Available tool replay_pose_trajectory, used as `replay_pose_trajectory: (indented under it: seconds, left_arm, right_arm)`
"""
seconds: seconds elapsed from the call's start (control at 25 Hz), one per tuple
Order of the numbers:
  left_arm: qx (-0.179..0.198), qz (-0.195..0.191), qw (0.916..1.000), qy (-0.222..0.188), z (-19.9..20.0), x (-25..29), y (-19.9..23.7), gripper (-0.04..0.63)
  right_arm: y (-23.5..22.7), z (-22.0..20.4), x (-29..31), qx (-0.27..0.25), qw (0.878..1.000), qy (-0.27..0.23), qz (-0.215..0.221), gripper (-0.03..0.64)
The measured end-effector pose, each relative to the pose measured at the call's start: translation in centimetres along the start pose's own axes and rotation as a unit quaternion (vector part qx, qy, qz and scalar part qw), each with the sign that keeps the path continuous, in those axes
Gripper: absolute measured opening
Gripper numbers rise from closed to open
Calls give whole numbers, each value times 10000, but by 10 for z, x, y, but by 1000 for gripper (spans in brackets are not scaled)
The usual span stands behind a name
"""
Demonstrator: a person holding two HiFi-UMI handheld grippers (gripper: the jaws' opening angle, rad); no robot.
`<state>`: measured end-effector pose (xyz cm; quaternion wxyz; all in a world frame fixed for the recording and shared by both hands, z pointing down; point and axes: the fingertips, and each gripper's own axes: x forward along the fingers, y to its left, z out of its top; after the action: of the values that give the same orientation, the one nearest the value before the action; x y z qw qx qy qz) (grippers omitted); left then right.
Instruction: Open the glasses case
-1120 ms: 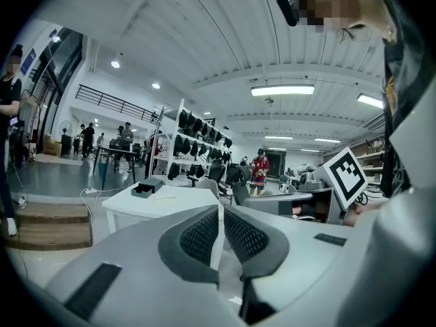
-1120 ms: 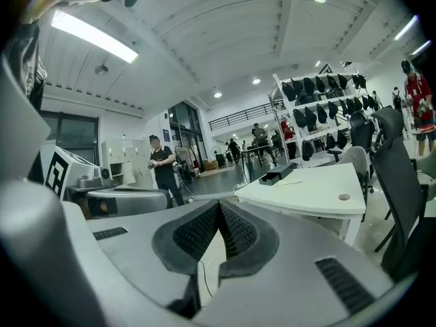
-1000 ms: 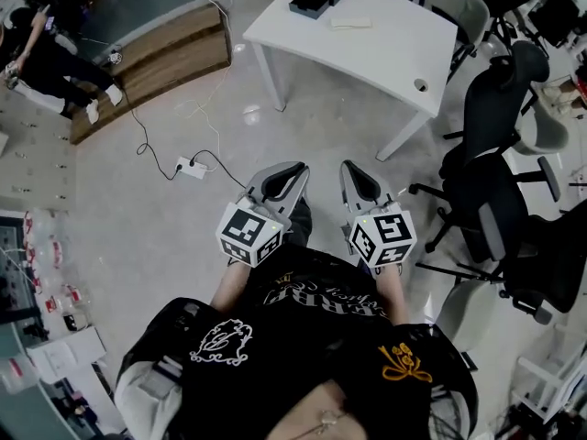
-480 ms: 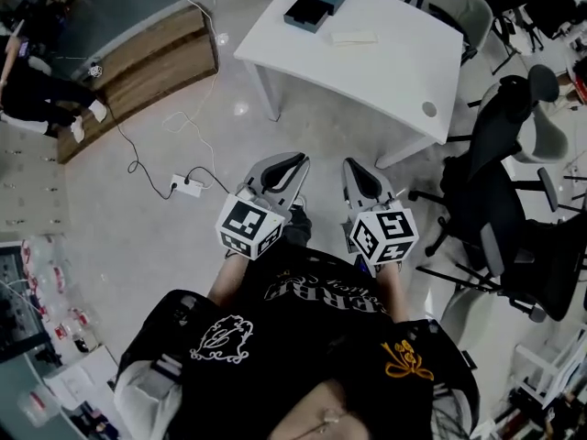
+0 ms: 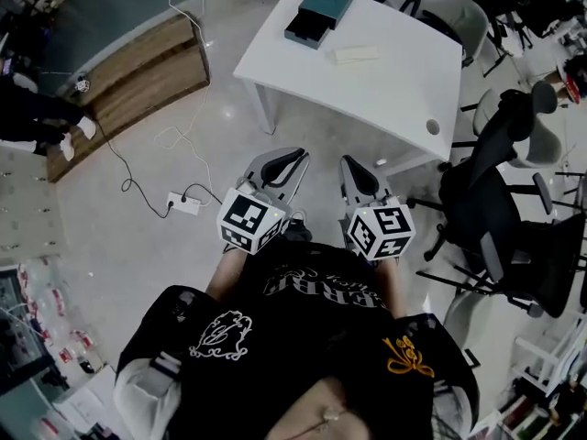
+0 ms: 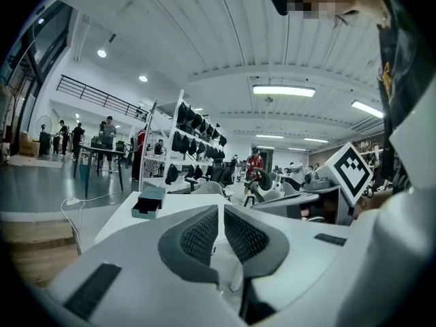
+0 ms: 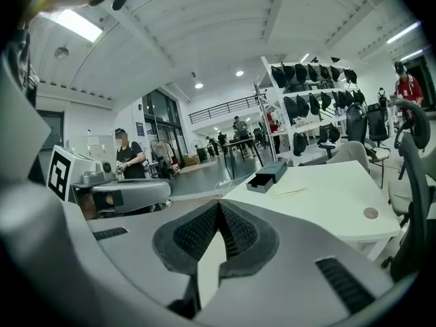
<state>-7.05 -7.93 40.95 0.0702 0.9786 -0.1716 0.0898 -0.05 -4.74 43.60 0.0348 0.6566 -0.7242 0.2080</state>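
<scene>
The glasses case [image 5: 318, 11] is a dark teal box near the far left corner of a white table [image 5: 404, 90]. It also shows small and far off in the left gripper view [image 6: 149, 201] and the right gripper view [image 7: 267, 175]. A flat pale item [image 5: 356, 54] lies on the table beside it. I hold both grippers side by side in front of my body, over the floor and short of the table. My left gripper [image 5: 295, 157] [image 6: 221, 208] is shut and holds nothing. My right gripper [image 5: 351, 165] [image 7: 219, 204] is shut too, its pads meeting at the tips.
Black office chairs [image 5: 500, 200] crowd the right side of the table. A power strip [image 5: 182, 202] and its cable lie on the floor to the left, in front of a wooden platform [image 5: 138, 71]. A person's legs [image 5: 37, 117] show at the far left.
The table and the case have drawn closer in the head view as I walk toward them. Both grippers stay shut and level in front of me.
</scene>
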Motion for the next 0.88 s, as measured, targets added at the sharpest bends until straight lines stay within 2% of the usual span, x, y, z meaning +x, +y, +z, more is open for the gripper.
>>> replay_pose_trajectory:
  seconds: [0.56,0.72,0.88]
  left_arm:
    - [150,-508,9986,23,2,37,17,40]
    - [36,-538,9985,100,-4,44,24,40]
    - [-63,-385,9991,159,-10,58,39,40]
  right_arm:
    - [-29,18,17,-85,9983,36,-580,12]
    - [-32,17,29,-86,9983,187,-554,12]
    - [-42,16,47,-89,9986,325,-412,12]
